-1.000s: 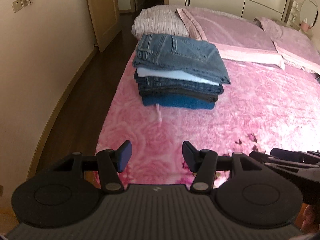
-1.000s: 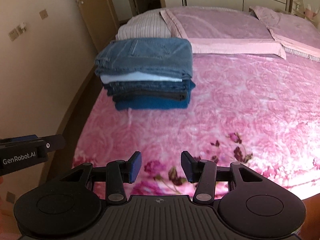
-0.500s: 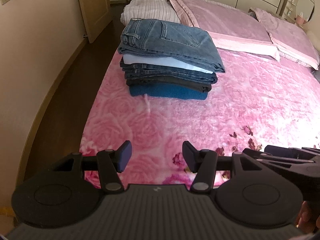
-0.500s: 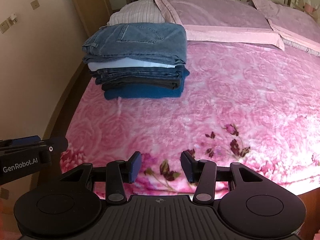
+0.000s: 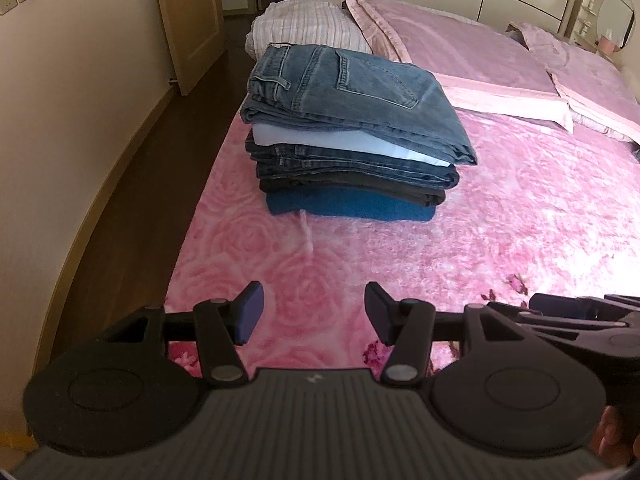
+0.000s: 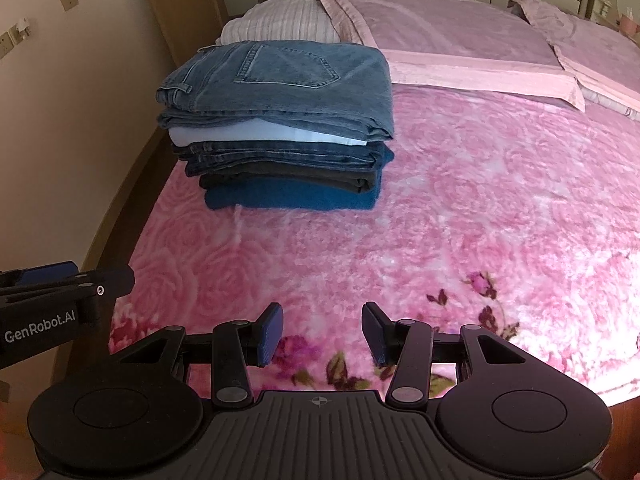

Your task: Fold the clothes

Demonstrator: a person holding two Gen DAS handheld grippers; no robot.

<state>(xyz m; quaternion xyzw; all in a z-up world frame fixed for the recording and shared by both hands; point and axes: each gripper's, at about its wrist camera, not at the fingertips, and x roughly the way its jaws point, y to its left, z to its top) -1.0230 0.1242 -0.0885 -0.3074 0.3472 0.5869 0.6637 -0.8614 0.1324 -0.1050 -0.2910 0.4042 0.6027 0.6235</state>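
A stack of folded clothes (image 5: 352, 136) sits on the pink rose blanket (image 5: 500, 224) near the bed's left edge. Light blue jeans (image 6: 288, 80) lie on top, then a white garment, dark jeans, a dark brown piece and a blue one at the bottom. My left gripper (image 5: 312, 316) is open and empty, low over the blanket in front of the stack. My right gripper (image 6: 322, 334) is open and empty, just to its right. The left gripper also shows in the right wrist view (image 6: 64, 296), and the right gripper shows in the left wrist view (image 5: 576, 312).
A striped pillow (image 5: 308, 24) and a folded pink quilt (image 5: 460, 56) lie behind the stack. A wall (image 5: 60, 120), dark floor (image 5: 144, 184) and wooden door (image 5: 188, 20) run along the bed's left side. Wardrobes stand at the back.
Both grippers have moved forward toward the stack, which now looks larger and closer. Both stayed open and empty.
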